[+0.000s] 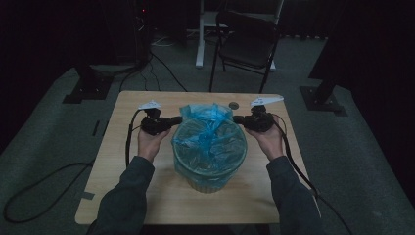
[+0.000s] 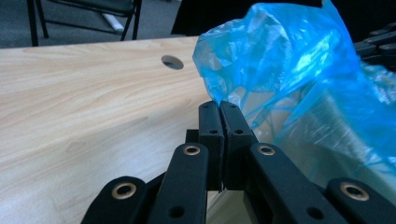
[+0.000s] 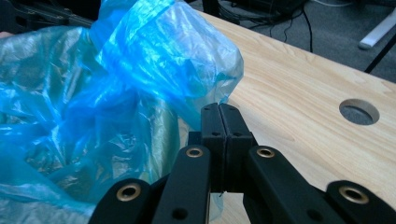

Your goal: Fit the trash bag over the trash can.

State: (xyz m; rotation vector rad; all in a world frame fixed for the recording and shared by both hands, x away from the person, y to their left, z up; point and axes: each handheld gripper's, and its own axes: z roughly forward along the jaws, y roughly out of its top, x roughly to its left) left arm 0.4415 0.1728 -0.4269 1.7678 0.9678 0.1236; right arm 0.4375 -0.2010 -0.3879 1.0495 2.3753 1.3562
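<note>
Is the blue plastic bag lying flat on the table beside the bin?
No: in the high view the blue bag sits inside the round bin, its edges bunched up above the rim.

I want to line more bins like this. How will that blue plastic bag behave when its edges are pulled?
The blue plastic bag looks thin and crinkled, so it is probably floppy and very light. Its glossy film may slip, though the left hand-held gripper and right hand-held gripper are each shut on an edge. The bin might shift if tugged hard.

bin [image 1: 208, 183] base: hidden by bag [image 1: 210, 132] | chair [image 1: 247, 41]: top cut off
</note>
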